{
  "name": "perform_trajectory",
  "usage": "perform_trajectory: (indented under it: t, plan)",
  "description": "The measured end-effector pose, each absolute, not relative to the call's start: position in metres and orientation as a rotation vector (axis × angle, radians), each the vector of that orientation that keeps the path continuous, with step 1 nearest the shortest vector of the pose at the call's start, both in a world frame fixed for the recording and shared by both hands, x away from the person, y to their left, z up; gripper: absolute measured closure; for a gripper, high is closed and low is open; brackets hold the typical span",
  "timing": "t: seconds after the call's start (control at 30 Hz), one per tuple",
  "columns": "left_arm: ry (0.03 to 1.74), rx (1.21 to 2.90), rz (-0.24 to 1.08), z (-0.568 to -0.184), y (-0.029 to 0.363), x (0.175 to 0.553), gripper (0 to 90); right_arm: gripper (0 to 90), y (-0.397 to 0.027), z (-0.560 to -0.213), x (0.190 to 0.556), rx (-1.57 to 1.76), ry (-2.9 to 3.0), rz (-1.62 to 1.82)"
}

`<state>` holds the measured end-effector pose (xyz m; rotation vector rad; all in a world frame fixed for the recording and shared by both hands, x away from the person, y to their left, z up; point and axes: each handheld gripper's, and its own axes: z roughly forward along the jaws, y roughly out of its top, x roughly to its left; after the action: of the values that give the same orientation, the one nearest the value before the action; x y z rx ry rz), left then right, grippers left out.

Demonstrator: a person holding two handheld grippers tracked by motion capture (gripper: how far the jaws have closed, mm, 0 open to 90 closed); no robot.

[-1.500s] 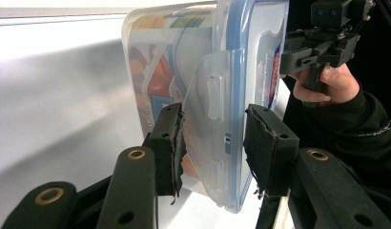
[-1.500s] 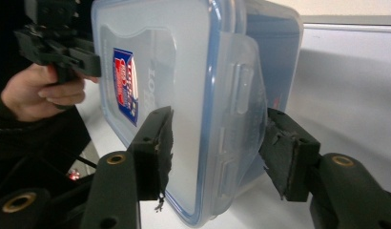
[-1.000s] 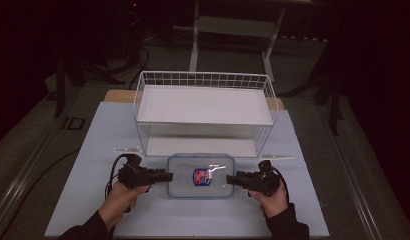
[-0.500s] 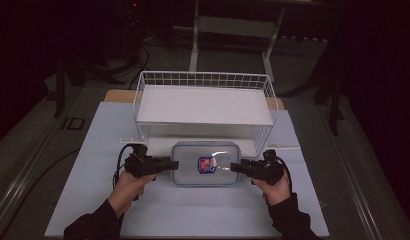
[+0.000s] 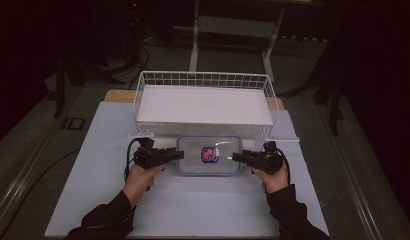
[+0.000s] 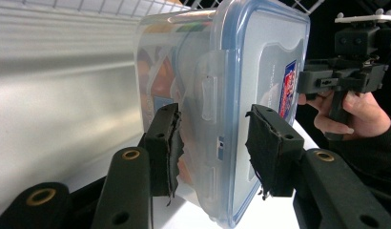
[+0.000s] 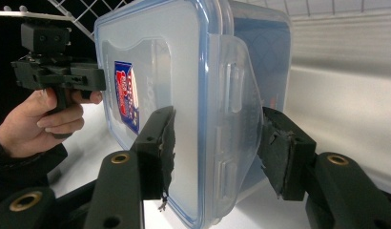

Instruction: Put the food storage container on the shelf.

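Container (image 5: 209, 155) lid-up, long axis left-right, both grippers' fingers clamping its ends.

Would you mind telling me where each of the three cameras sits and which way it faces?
High view: fixed above the person's side, looking forward and down on the table; both forearms, left gripper and right gripper show.
Left gripper view: rides the left gripper, looking along its jaws at the container; the other hand shows beyond.
Right gripper view: rides the right gripper, facing the container's opposite end; the left hand shows.
All share the lidded container and the wire basket.
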<state>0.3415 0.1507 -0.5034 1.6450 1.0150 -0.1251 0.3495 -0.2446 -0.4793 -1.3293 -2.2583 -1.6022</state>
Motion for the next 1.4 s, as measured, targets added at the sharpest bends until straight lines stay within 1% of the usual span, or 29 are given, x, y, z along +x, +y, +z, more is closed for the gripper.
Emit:
perform_trajectory:
  t: [0.17,0.47,0.73,1.07,1.13,1.2,1.3,1.33,1.4]
  plan:
    - [1.001,1.654,-0.071,-0.505,0.146,0.35,54.2,48.6,-0.246,-0.484,0.357,-1.318,-2.277,-1.644]
    - [1.01,1.603,-0.007,-0.51,0.143,0.356,53.5,48.4,-0.247,-0.491,0.368,-1.321,-2.277,-1.694]
    - [1.026,1.584,-0.018,-0.513,0.142,0.36,53.2,48.2,-0.247,-0.495,0.375,-1.335,-2.273,-1.701]
    - [1.006,1.564,0.005,-0.517,0.14,0.366,52.7,46.5,-0.247,-0.498,0.378,-1.397,-2.279,-1.691]
    - [1.007,1.567,0.022,-0.517,0.139,0.365,50.9,46.3,-0.247,-0.498,0.378,-1.399,-2.278,-1.692]
    - [1.0,1.57,0.069,-0.517,0.136,0.365,49.2,45.2,-0.246,-0.499,0.377,-1.421,-2.268,-1.702]
    - [1.009,1.592,0.172,-0.515,0.131,0.363,47.9,43.7,-0.244,-0.499,0.377,-1.449,-2.283,-1.699]
    - [1.014,1.604,0.186,-0.516,0.129,0.363,50.9,42.4,-0.243,-0.499,0.377,-1.47,-2.289,-1.691]
    - [1.026,1.609,0.186,-0.518,0.127,0.365,48.8,43.0,-0.241,-0.499,0.377,-1.487,-2.319,-1.678]
